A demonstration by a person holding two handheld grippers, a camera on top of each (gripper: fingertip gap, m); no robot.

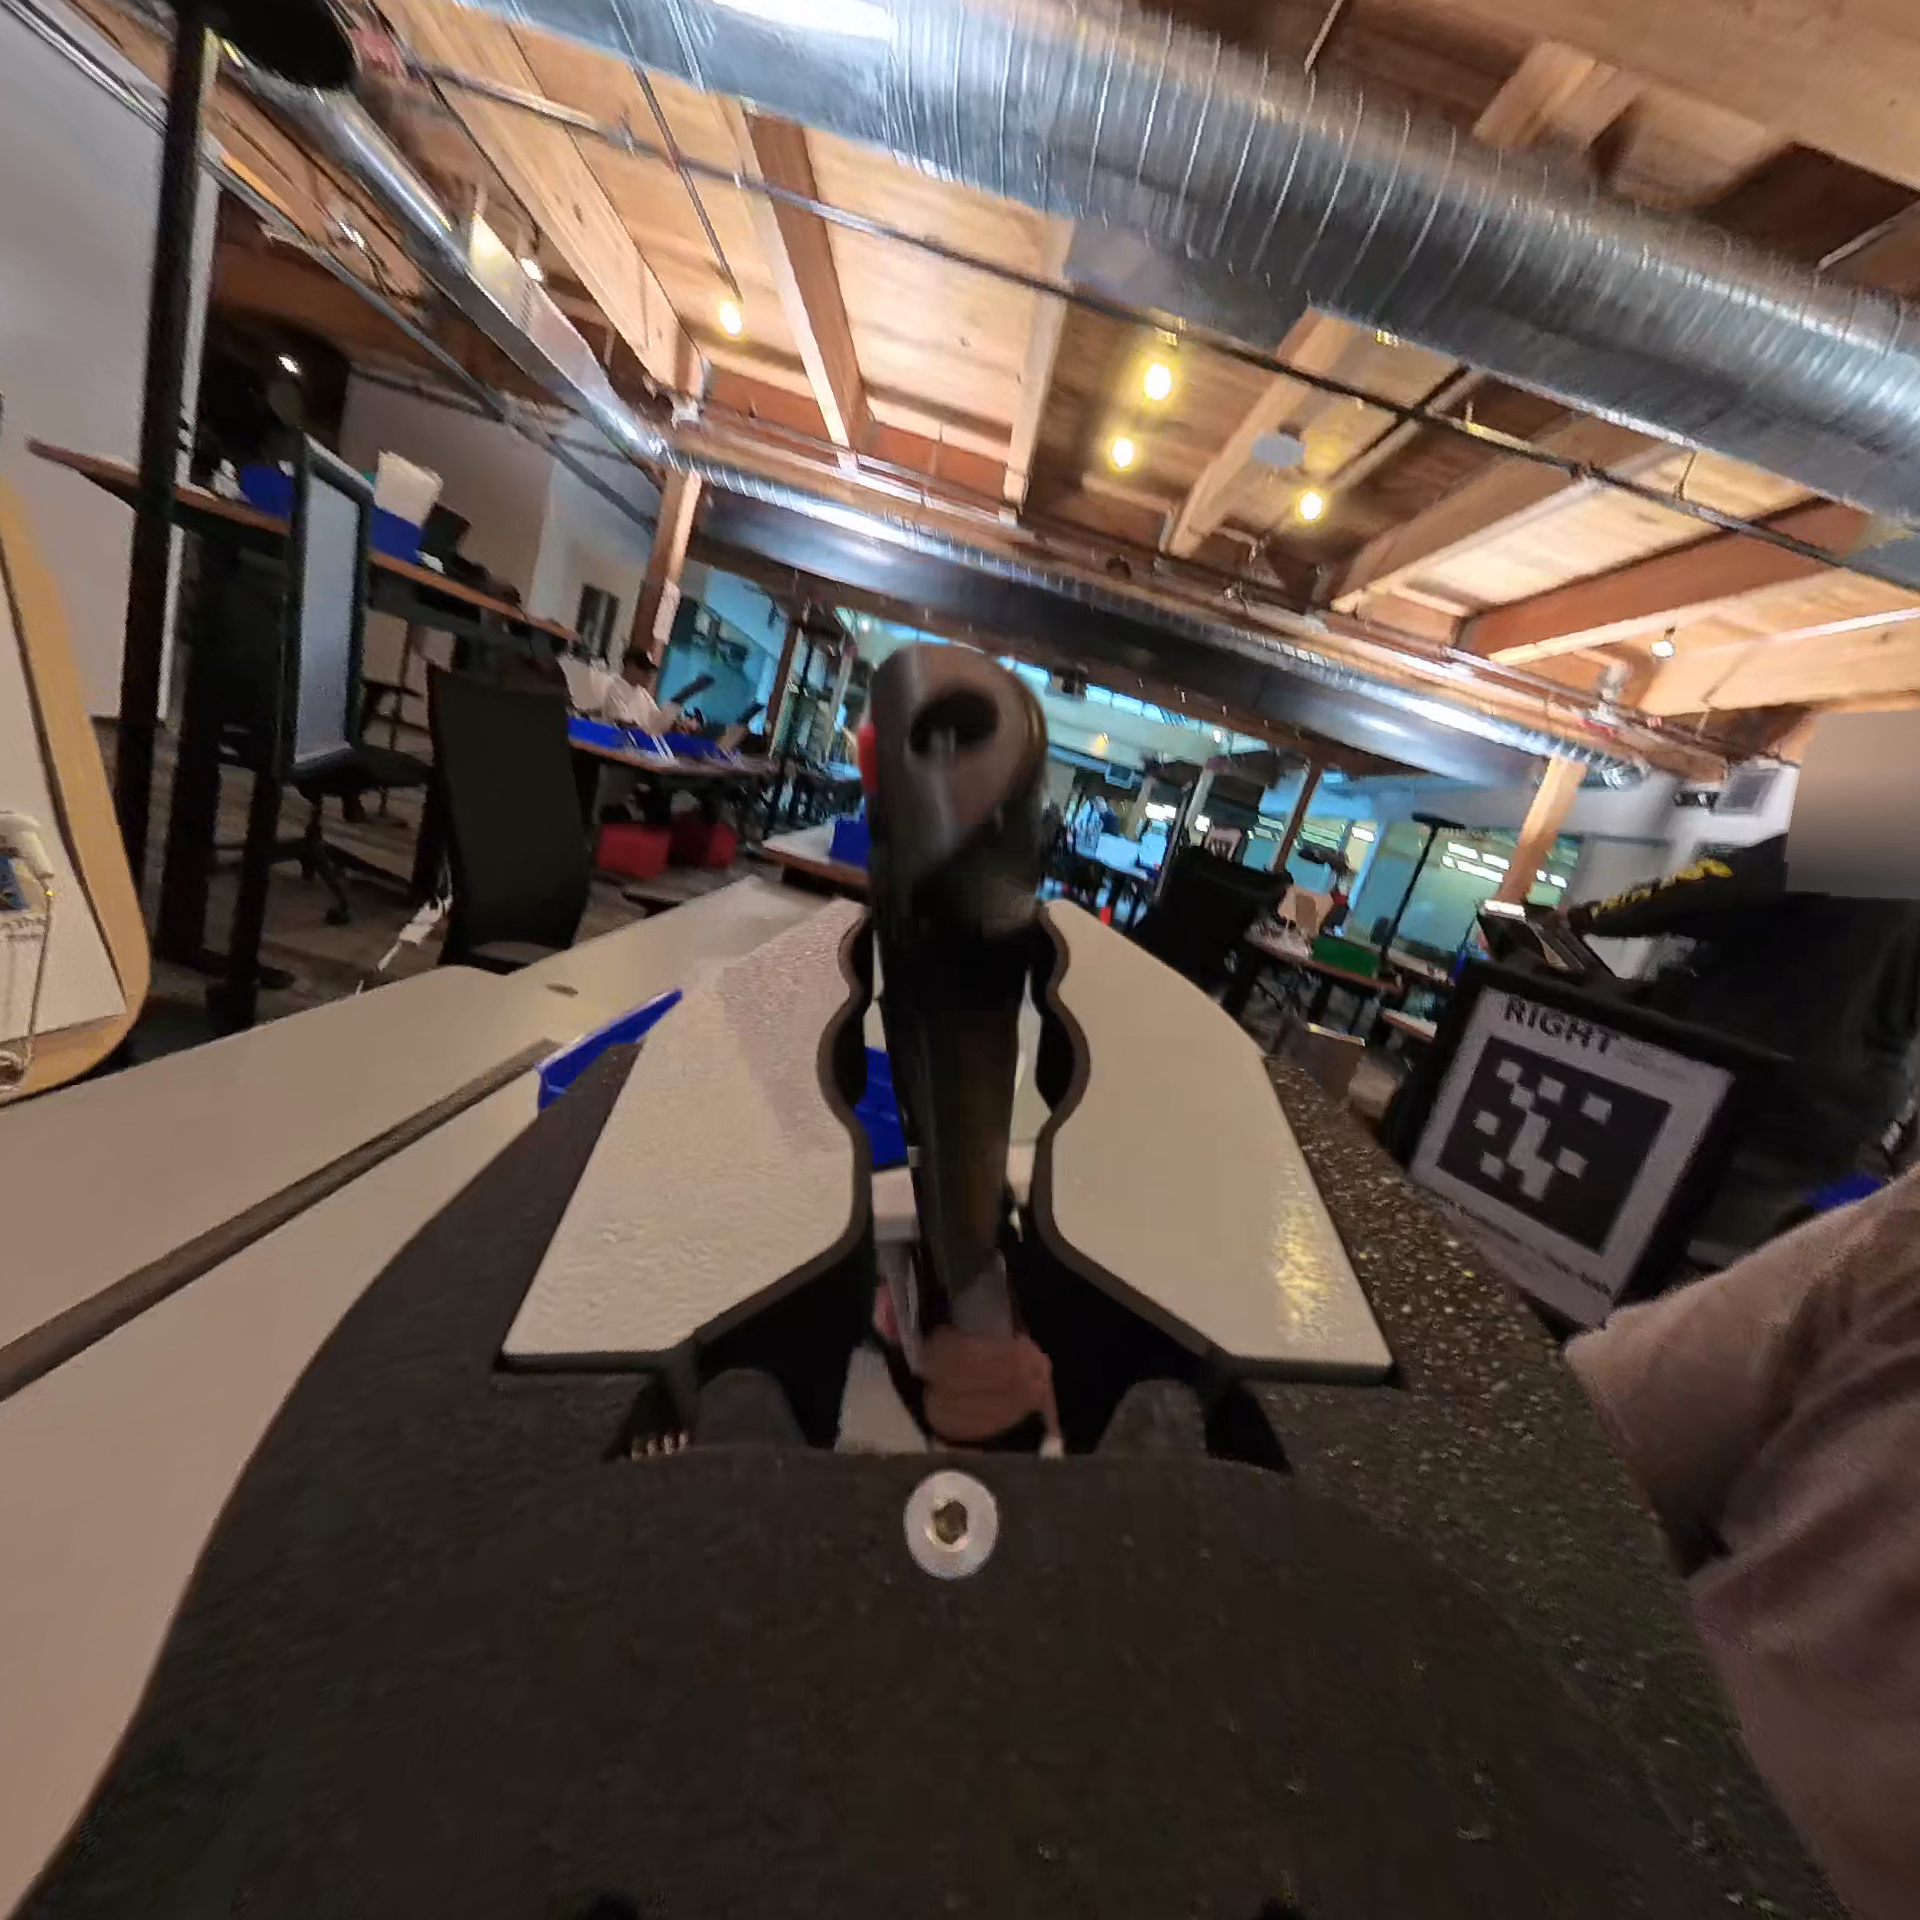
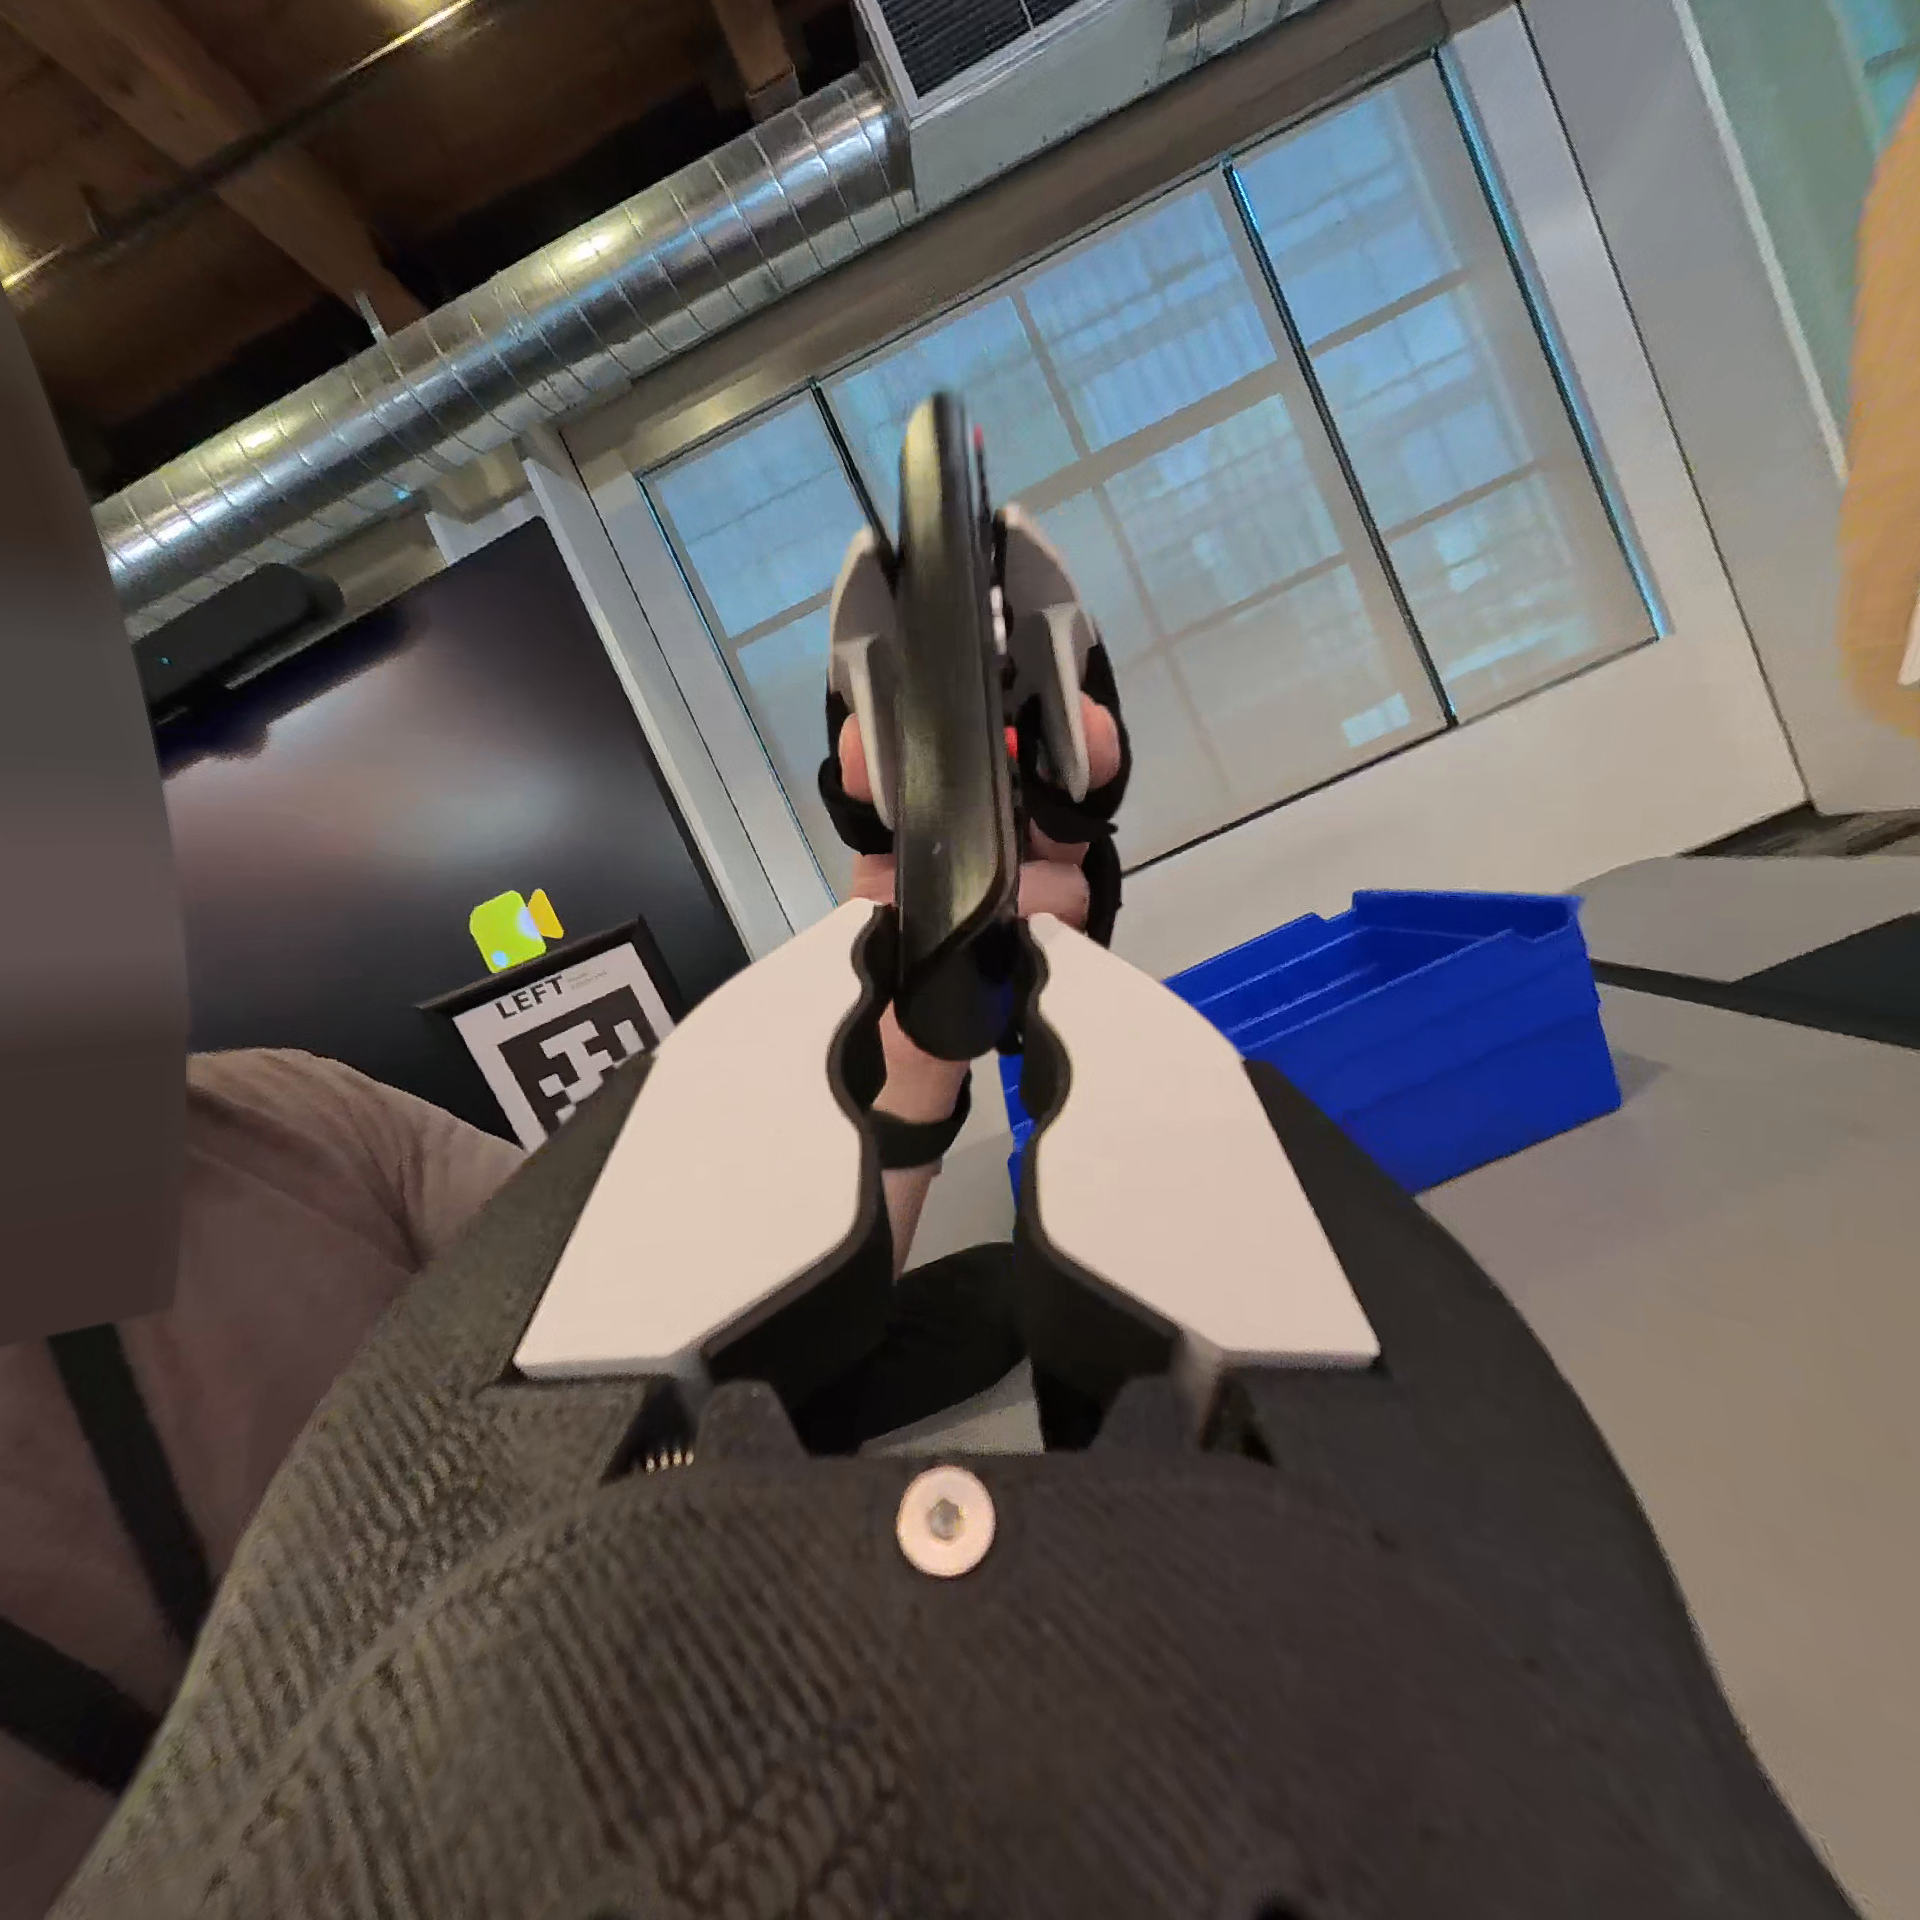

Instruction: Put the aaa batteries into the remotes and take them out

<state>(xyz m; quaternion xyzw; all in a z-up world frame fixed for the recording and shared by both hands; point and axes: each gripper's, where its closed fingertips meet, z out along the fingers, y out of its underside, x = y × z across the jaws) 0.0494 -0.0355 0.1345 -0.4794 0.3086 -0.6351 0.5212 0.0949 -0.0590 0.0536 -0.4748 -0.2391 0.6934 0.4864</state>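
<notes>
Right wrist view shows our right gripper [image 2: 951, 961] and left gripper [image 2: 961, 582] both clamped on the slim black plastic remote [image 2: 951, 727], held upright between them above the blue plastic bin [image 2: 1455, 1029]. We should steady both grips before working its battery cover.

A big shiny silver pipe [image 1: 1351, 239] ran under the wooden ceiling [image 1: 935, 301], and small round lights [image 1: 1156, 380] glowed there. Far back stood long tables with blue boxes [image 1: 623, 740] and red boxes [image 1: 634, 847], and a black chair [image 1: 509, 821] stood nearer. A square card with a black and white pattern [image 1: 1569, 1153] stood at the right. In the other view, a blue bin [image 2: 1434, 1029] sat on the grey desk [image 2: 1662, 1351] before a large window [image 2: 1195, 499]. A dark screen [image 2: 416, 790] showed a small yellow picture [image 2: 514, 928].
</notes>
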